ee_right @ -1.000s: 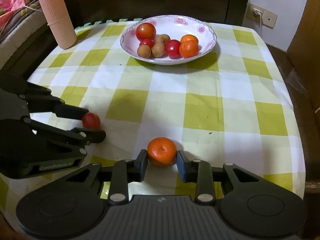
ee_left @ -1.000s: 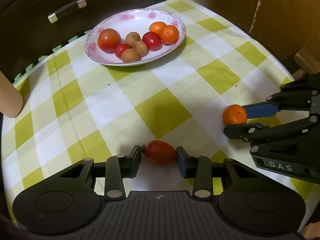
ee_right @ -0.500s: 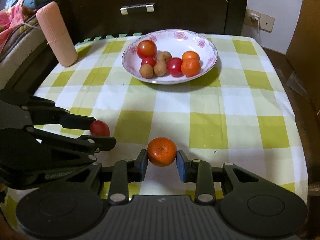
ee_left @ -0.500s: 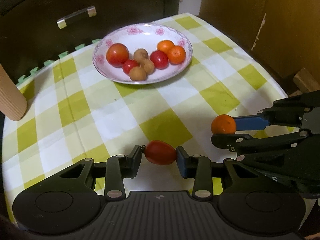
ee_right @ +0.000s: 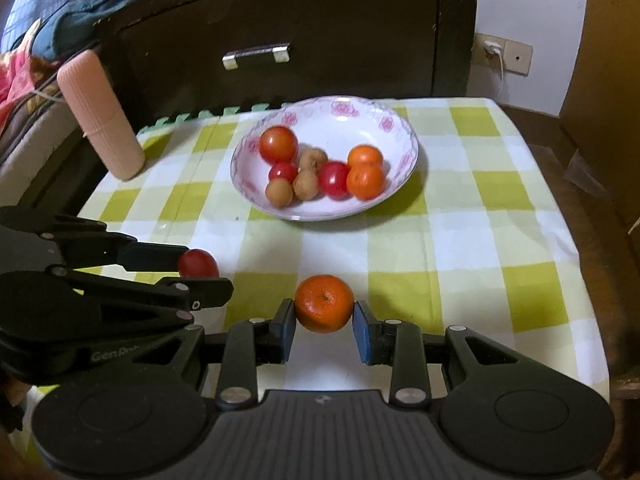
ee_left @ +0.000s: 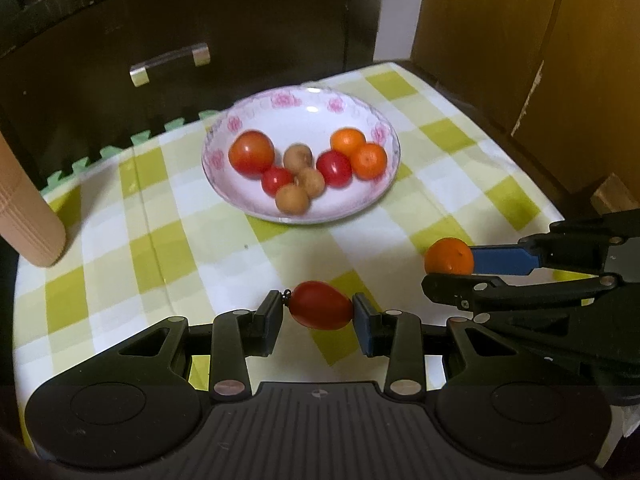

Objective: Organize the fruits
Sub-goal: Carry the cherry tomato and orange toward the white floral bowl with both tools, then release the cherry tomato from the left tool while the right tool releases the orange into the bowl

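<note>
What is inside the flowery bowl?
The bowl holds eight fruits: three red tomatoes, two small oranges and three little brown round fruits. They sit in a cluster, so anything tucked underneath them cannot be seen.

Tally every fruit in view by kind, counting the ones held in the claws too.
Tomatoes: 4, one in the left claw, three in the bowl
Oranges: 3, one in the right claw, two in the bowl
Small brown fruits: 3, all in the bowl
Total: 10

Both wrist cameras looked forward over their own tongs, from low above the counter [ee_left: 160, 216] toward the fruit bowl [ee_left: 384, 184] and dark drawer [ee_right: 280, 40]. Each also caught the other tongs beside it.
</note>
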Demonstrator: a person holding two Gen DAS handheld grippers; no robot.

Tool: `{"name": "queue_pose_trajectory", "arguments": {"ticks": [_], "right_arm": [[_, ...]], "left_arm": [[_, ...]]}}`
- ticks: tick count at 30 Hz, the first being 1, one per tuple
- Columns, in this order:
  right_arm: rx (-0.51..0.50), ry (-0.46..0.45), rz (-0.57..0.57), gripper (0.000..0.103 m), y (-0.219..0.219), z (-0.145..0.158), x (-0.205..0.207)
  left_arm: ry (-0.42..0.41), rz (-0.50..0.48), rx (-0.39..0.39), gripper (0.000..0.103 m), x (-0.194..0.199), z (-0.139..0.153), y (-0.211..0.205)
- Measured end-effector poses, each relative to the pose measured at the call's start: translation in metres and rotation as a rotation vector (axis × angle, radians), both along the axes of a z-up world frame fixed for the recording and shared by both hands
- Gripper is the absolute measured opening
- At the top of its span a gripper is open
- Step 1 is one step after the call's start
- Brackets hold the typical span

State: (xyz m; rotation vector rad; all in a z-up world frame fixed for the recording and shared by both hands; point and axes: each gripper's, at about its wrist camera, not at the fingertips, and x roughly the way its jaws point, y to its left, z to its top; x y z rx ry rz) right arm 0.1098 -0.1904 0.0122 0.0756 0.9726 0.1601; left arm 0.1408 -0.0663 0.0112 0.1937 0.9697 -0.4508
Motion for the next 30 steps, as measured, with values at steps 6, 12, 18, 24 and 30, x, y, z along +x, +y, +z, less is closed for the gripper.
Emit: {"name": "queue_pose_trajectory", "arguments": {"ticks": [6, 12, 18, 24, 30], "right_arm": [[0.029, -0.029, -0.031, 0.03, -0.008, 0.01, 0.017], [0.032, -0.058, -0.052, 0.03, -0.015, 0.018, 0.044], [0.046, -0.07, -0.077, 0.03, -0.025, 0.018, 0.079], [0.041, -0.067, -0.092, 0.031, -0.031, 0.009, 0.109], [0.055, -0.059, -0.099, 0.031, -0.033, -0.001, 0.128]], "left_arm": [[-0.031, 0.019, -0.022, 0.046, 0.019, 0.012, -0.002], [-0.062, 0.038, -0.036, 0.045, 0.049, 0.021, -0.009], [-0.074, 0.061, -0.036, 0.045, 0.083, 0.02, -0.018], [-0.061, 0.08, -0.027, 0.045, 0.11, 0.012, -0.026], [-0.044, 0.101, -0.018, 0.045, 0.128, 0.006, -0.026]]}}
